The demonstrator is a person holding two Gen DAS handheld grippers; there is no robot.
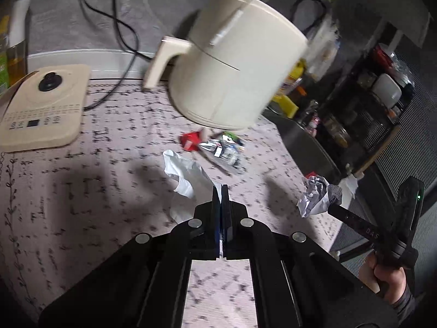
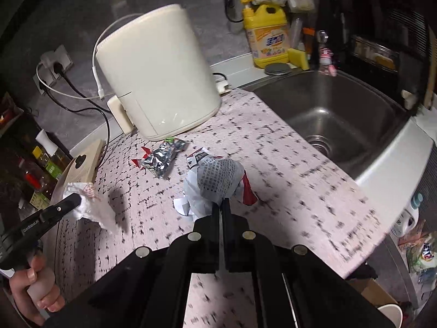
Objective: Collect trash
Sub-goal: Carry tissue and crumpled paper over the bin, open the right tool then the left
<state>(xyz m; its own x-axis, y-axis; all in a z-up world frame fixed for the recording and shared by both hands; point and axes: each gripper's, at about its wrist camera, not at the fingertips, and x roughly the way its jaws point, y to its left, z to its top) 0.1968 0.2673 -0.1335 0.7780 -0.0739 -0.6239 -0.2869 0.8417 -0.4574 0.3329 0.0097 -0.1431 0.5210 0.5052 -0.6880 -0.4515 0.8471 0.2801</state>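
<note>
left claw (image 1: 221,188): fingers pressed together, pinching the edge of a crumpled white tissue (image 1: 185,175). in the right wrist view the same tissue (image 2: 92,207) hangs from that claw's tip, above the surface (image 2: 286,191) with its shadow just beside it.

right claw (image 2: 220,203): fingers pressed together on a crumpled ball of printed paper (image 2: 218,183), grey and white with a red patch on one side. the ball sits right at the fingertips. in the left wrist view the ball (image 1: 318,196) shows at the end of the right claw (image 1: 334,194), near the surface edge; the hand (image 1: 382,276) gripping the handle is at lower right.

still on the surface: a silver foil wrapper (image 2: 164,158) with a small green cap at its far end, and a red scrap (image 2: 144,151) touching it. both lie just in front of the cream appliance (image 2: 155,71), between it and the paper ball.

other items: beige pad with a black knob (image 1: 46,104) at left; steel sink (image 2: 341,114) at right; yellow detergent bottle (image 2: 266,35) behind the sink; black and white cables at the wall.

both views blurred by motion; print on the paper is unreadable.
</note>
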